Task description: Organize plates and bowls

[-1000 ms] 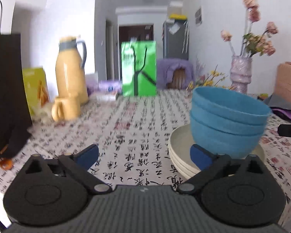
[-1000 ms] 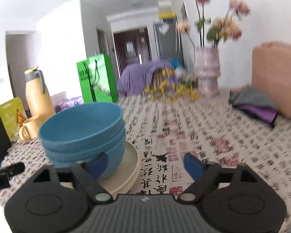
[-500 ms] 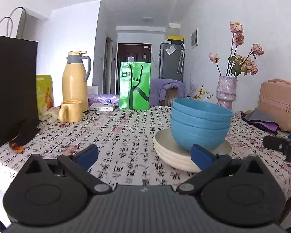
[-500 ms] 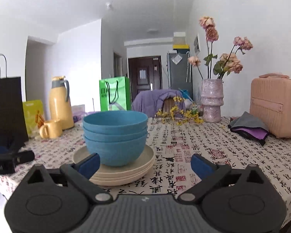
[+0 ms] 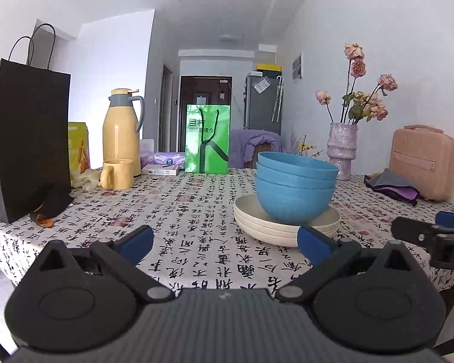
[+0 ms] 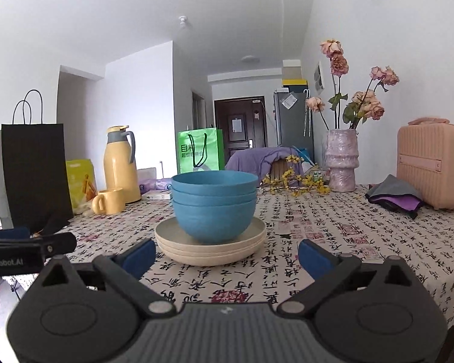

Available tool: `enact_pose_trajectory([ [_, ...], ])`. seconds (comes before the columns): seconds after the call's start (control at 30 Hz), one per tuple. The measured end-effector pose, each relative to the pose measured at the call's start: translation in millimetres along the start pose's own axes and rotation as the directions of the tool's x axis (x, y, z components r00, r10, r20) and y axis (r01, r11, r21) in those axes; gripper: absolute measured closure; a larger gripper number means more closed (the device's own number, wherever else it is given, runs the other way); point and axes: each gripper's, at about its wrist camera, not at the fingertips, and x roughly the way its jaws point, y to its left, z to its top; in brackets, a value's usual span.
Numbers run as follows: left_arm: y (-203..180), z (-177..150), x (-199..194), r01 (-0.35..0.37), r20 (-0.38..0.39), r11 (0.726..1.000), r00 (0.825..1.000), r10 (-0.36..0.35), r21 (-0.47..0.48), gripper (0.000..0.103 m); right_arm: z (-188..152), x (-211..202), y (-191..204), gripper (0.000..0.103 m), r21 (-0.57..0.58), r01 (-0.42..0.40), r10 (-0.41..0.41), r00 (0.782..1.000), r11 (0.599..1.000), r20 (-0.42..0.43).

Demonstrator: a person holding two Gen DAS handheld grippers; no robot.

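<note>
Centrally, three blue bowls sat nested on three cream plates at twelve o'clock, both left tongs and right tongs spread, gripping nothing.

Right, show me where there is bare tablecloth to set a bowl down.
Bare patterned tablecloth lies right of the cream plate stack carrying the nested blue bowls, up to the folded grey-purple cloth. Another patch lies between the stack and the yellow mug. Crowded: far-left edge by the black paper bag and yellow thermos jug.
</note>
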Motion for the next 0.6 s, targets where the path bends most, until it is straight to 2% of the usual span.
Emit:
enact_pose_trajectory([
  [0.6,0.6,0.0,-0.5,-0.01,0.006,1.0,1.0,0.01,0.004,0.0,-2.3,1.1,0.5,0.002,0.015,0.003,-0.002,1.0,1.0,-0.014],
])
